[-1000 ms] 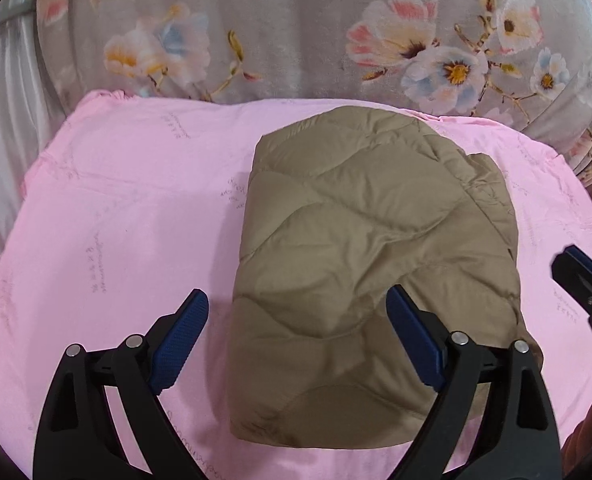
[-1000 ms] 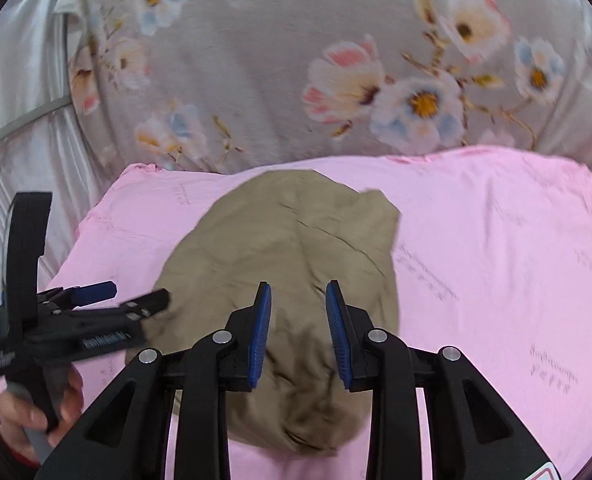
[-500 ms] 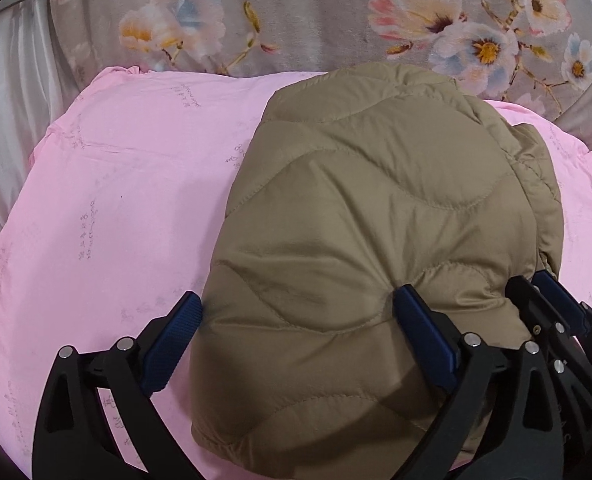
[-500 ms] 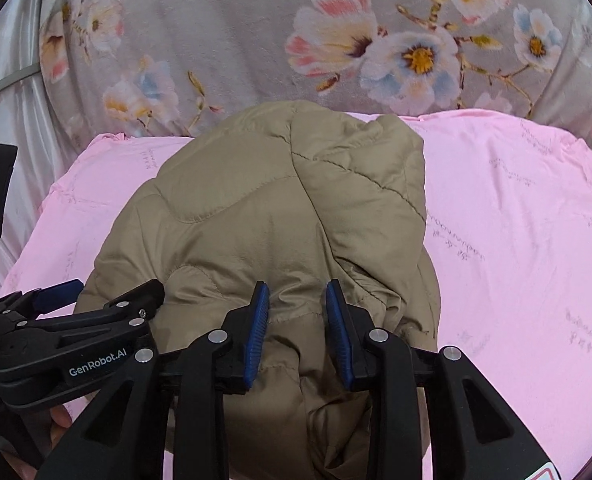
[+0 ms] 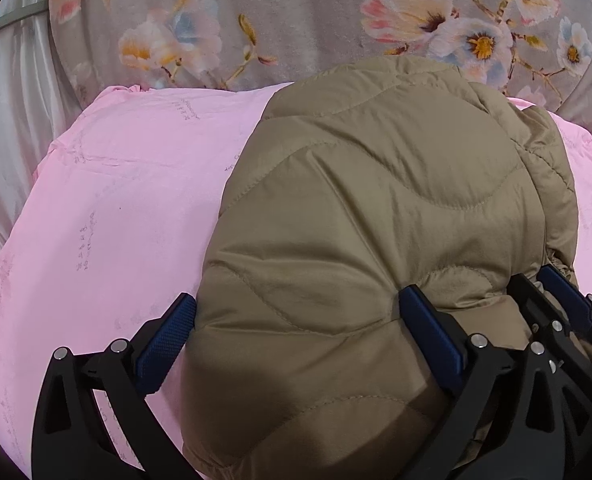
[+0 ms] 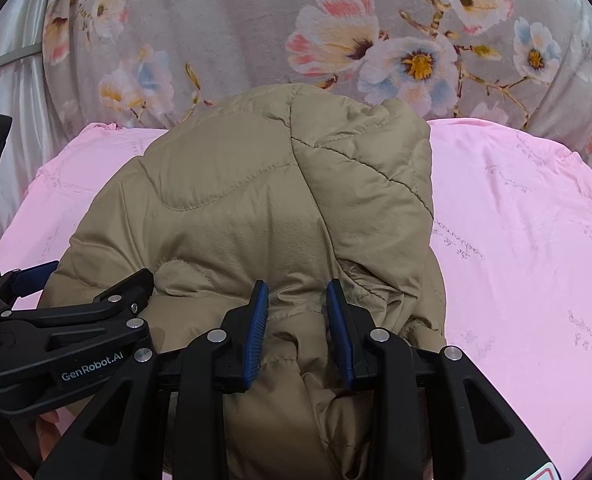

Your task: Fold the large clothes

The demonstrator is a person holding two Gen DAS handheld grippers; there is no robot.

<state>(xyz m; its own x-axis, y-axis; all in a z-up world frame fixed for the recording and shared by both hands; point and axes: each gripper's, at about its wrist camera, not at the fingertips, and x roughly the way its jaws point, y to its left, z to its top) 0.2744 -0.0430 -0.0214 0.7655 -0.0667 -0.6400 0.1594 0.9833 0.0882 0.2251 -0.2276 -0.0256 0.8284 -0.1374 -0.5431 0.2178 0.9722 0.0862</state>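
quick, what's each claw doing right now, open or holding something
Left claw: wide open, straddling the near end of the tan quilted jacket, not clamped.
Right claw: partly closed, jacket fabric bunched between its fingers; a firm clamp cannot be told.

"GenRobot.AI" in pale letters on the black body of the left gripper (image 6: 83, 304), seen from the right wrist cam. Pink sheet (image 6: 536, 248) has small faint printed script all over, too blurry to read. No other legible txt.

Left gripper (image 5: 296, 332) spread wide; right gripper (image 6: 298, 320) seemingly pinched narrow.
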